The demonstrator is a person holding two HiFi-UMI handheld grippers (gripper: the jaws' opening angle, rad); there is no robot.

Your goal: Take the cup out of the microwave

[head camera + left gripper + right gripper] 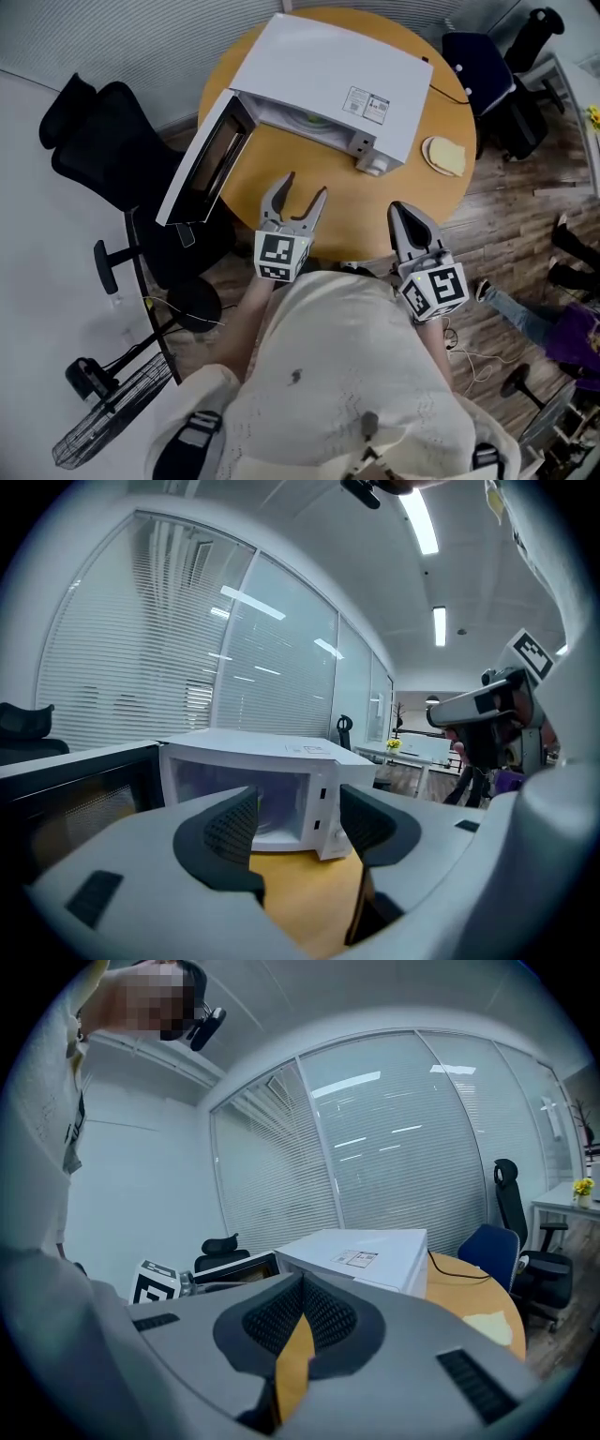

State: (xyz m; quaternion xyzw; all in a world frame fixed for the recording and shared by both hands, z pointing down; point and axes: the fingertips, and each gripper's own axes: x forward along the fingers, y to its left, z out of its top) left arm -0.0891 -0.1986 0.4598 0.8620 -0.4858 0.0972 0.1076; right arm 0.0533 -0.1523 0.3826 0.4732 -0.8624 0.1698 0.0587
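A white microwave [328, 80] stands on the round wooden table [347, 206] with its door [206, 159] swung wide to the left. The left gripper view looks into its cavity [272, 803]; I cannot make out a cup in there. My left gripper [306, 185] hovers over the table's near edge in front of the cavity, jaws open and empty [298, 817]. My right gripper [398, 208] is to its right, near the microwave's front corner. Its pads meet with nothing between them [300, 1288].
A pale yellow pad [443, 155] lies on the table to the right of the microwave. A black office chair [103, 141] stands behind the open door, and a blue chair [478, 66] is at the far right. A fan [103, 422] lies on the floor.
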